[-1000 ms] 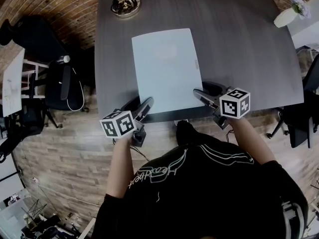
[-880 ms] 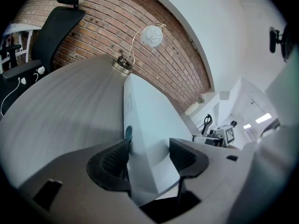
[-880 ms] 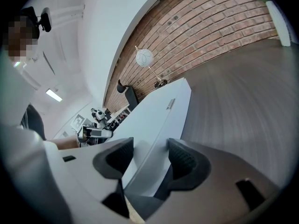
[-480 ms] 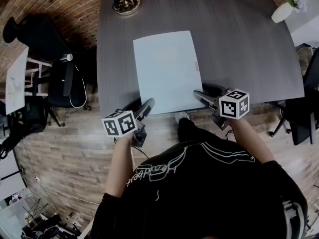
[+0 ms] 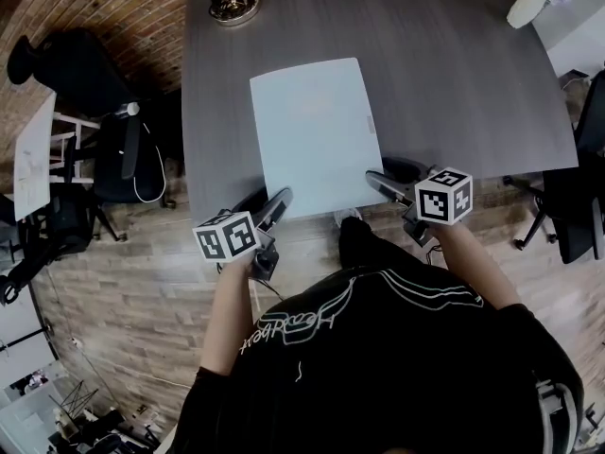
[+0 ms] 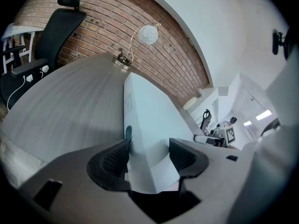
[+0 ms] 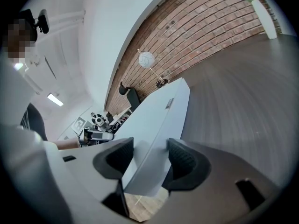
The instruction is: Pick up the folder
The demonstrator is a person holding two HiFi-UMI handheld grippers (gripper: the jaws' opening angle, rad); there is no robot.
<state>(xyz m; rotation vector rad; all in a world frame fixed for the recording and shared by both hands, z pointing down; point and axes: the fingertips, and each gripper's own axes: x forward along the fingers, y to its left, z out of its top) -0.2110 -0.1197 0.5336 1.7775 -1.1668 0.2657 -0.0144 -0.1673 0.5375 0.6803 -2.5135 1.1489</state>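
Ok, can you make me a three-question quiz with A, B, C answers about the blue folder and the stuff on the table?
1. Where is the white vase?
A) at the far right corner of the dark grey table
B) on the pale blue flat folder
C) on the floor

2. How many grippers have the folder between their jaws?
A) none
B) one
C) two

3. The folder is:
A) closed, lying on the table
B) wide open
C) standing on end

Answers:
1 A, the vase stands at the table's far right corner.
2 C, the left gripper and the right gripper each hold a near corner.
3 A, its cover is shut and it lies on the tabletop.
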